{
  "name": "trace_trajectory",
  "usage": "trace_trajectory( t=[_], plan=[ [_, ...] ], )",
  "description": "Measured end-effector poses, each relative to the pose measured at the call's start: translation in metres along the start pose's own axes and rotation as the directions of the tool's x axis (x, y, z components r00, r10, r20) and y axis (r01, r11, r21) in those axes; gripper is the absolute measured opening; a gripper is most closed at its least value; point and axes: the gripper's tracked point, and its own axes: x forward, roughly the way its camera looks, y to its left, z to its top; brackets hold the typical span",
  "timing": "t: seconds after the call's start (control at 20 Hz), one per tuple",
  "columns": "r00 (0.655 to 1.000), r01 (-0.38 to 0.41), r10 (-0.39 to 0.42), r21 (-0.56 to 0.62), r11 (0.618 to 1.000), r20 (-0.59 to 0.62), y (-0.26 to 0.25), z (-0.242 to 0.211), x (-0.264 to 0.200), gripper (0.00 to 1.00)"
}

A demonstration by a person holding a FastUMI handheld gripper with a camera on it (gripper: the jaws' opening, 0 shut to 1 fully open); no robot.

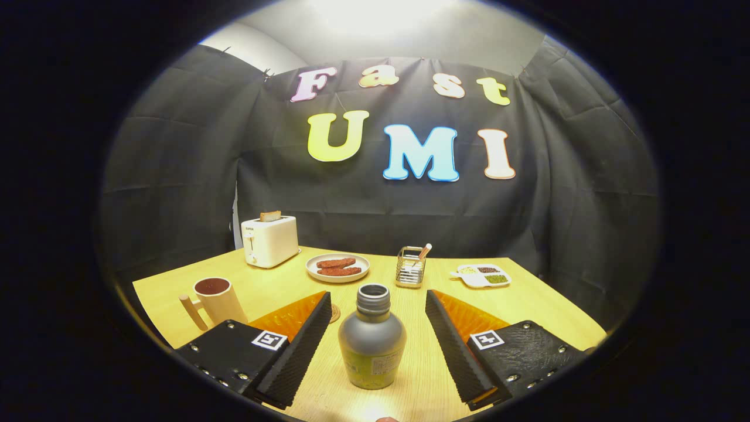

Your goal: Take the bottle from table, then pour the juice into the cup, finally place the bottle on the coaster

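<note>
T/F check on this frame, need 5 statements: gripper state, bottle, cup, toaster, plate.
1. The gripper is open, with the bottle standing between its fingers, touched by neither. True.
2. The bottle has its cap on. False: its neck is open, with no cap on it.
3. The cup, with a wooden handle, stands on the table beyond the left finger. True.
4. The toaster is empty. False: a slice of toast sticks out of its top.
5. The plate beside the toaster holds green beans. False: it holds two reddish-brown sausage-like pieces.
</note>
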Motion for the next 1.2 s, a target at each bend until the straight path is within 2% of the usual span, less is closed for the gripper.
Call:
trace_trajectory(
  t=[0.6,1.15,1.2],
  plan=[
    [0.989,-0.011,0.012,0.005,1.0,-0.145,0.001,-0.063,0.011,0.98],
    [0.973,-0.025,0.025,0.001,1.0,-0.229,0.006,-0.096,0.012,0.98],
    [0.971,-0.028,0.027,-0.001,1.0,-0.239,0.007,-0.1,0.012,0.92]
  ],
)
